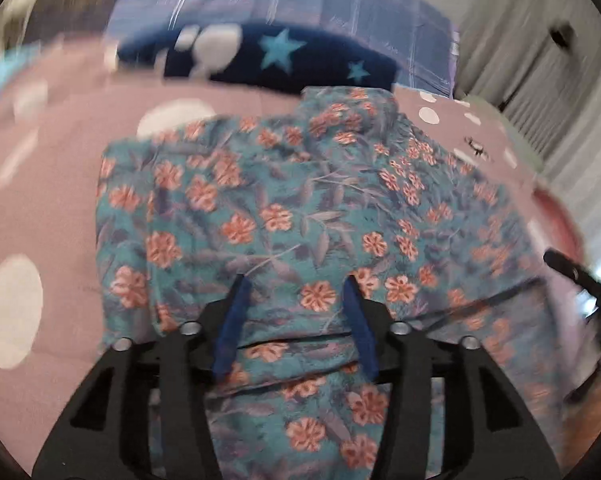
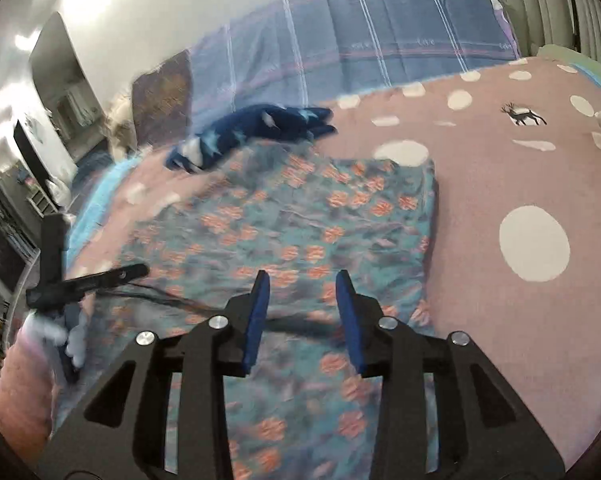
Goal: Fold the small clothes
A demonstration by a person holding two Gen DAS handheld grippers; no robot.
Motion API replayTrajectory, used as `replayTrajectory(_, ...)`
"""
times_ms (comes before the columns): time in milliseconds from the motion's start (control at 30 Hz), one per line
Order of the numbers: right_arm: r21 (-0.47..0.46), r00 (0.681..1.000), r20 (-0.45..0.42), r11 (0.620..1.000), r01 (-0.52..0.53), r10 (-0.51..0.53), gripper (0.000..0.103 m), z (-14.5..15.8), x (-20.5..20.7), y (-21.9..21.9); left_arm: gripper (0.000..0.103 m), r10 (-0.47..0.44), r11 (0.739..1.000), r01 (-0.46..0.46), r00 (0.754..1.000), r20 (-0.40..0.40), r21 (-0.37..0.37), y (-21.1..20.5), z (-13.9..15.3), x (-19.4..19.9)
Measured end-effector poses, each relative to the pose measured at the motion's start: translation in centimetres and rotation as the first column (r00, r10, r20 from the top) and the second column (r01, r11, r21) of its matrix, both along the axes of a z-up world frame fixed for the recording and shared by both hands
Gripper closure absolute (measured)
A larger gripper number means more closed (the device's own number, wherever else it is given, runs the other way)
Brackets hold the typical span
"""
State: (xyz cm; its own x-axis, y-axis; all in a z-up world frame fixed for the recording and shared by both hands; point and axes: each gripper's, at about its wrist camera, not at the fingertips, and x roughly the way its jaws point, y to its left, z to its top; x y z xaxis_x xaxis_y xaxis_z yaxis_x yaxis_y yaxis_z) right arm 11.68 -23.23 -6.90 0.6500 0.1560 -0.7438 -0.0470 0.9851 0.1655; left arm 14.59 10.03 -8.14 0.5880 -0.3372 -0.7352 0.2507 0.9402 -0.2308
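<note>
On the pink polka-dot bedspread (image 2: pixel 500 168), the teal cotton garment with orange flowers (image 1: pixel 284 208) lies partly folded, its near edge under both my tongs. Left tongs (image 1: pixel 296 292) and right tongs (image 2: pixel 302 284) are spread, gripping nothing, likely poised over that edge for the next fold.

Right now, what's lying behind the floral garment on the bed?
Behind the floral garment lies a dark blue star-print cloth on the pink dotted bedspread, with a blue plaid pillow further back. Whatever is under the garment is covered.
</note>
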Motion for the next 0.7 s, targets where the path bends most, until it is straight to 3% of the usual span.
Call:
replayTrajectory(33,-0.070,0.999,-0.048,0.997,0.022,-0.025,0.076,-1.4,0.6,-0.1,0.044,-0.005,1.000,0.004,1.000,0.009,0.019,-0.3,0.1,-0.2)
replayTrajectory(67,-0.066,0.999,-0.044,0.998,0.002,-0.005,0.076,-2.4,0.5,-0.3,0.044,-0.004,1.000,0.004,1.000,0.011,0.026,-0.3,0.3,-0.2)
replayTrajectory(233,-0.049,1.000,-0.014,0.999,0.018,-0.018,0.079,-1.0,-0.6,-0.9,0.043,-0.003,1.000,0.004,1.000,0.003,-0.025,0.4,0.1,-0.1)
replayTrajectory(433,0.093,0.997,0.014,0.993,0.069,-0.071,0.067,1.6,2.5,-4.4,0.032,-0.025,1.000,0.025,1.000,0.015,-0.011,-0.4,-0.1,-0.3)
replayTrajectory(567,0.151,0.988,-0.056,0.977,0.153,-0.146,0.059,0.8,7.7,-7.2,0.029,-0.035,0.999,0.034,0.999,0.024,0.030,-1.1,-0.1,-0.5)
replayTrajectory(700,0.342,0.977,-0.106,0.916,0.209,-0.183,0.055,-0.9,12.0,-9.6,0.028,-0.034,0.999,0.033,0.999,0.026,0.036,-1.1,-0.1,-0.5)
